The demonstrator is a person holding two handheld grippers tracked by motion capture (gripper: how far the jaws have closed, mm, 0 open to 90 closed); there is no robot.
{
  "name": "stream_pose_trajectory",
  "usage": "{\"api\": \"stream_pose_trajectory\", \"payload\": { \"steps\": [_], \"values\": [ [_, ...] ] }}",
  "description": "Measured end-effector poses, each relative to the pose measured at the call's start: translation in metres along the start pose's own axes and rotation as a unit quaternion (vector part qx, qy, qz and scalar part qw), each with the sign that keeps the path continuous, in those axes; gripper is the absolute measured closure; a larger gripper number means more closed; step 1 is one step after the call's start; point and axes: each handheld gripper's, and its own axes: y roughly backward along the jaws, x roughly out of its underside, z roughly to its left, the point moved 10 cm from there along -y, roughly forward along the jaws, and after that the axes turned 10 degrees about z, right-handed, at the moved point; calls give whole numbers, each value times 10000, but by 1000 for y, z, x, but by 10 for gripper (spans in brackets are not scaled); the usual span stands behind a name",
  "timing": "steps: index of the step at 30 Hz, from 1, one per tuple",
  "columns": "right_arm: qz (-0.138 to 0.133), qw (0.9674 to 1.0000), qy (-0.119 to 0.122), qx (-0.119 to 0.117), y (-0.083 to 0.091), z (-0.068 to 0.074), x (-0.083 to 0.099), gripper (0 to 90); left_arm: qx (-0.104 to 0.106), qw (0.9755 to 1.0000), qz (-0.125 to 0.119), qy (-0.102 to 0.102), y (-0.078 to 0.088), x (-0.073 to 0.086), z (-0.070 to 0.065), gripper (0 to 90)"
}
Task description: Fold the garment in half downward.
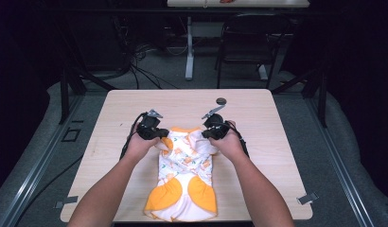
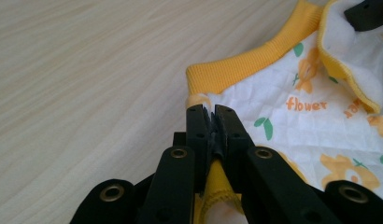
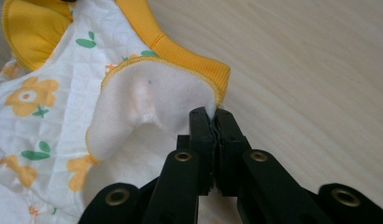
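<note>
Wood table [image 1: 258,109] under me, dark room behind. My left gripper [image 2: 213,114] pinches the yellow edge of the baby suit [image 1: 185,175], and my right gripper [image 3: 212,114] pinches its other top corner. It lies in the middle, feet toward me. I think I should lift both sides evenly, so it hangs straight. Both hands [image 1: 230,144] sit low, arms reaching forward.
</note>
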Motion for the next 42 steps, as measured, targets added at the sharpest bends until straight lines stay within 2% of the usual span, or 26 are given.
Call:
{"api": "stream_pose_trajectory", "payload": {
  "steps": [4, 6, 10, 14, 19, 23, 26, 31, 39, 42],
  "values": [
    [-53, 9999, 95, 115, 11, 0, -8, 873, -54, 9999, -134, -3, 10, -7, 2, 853],
    [-177, 9996, 127, 160, 17, 0, -14, 874, -85, 9998, -163, -30, 14, -9, 3, 853],
    [-192, 9990, 264, 292, 25, 1, -23, 874, -160, 9994, -312, -49, 24, -17, 6, 853],
    [-279, 9985, 304, 373, 34, 0, -32, 874, -219, 9989, -414, -73, 33, -25, 9, 852],
    [-414, 9975, 299, 491, 45, -3, -41, 874, -334, 9978, -574, -87, 43, -37, 12, 852],
    [-542, 9961, 331, 620, 53, -5, -48, 874, -436, 9962, -730, -169, 54, -46, 13, 852],
    [-741, 9944, 328, 682, 63, -6, -54, 874, -443, 9952, -831, -274, 61, -50, 11, 852],
    [-712, 9939, 468, 705, 64, -3, -47, 874, -382, 9950, -835, -381, 60, -43, 6, 852],
    [-646, 9937, 696, 588, 60, 9, -29, 873, -213, 9952, -838, -448, 56, -25, -3, 852],
    [-653, 9938, 714, 544, 60, 13, -25, 873, -159, 9952, -849, -463, 56, -21, -5, 852]
  ]
}}
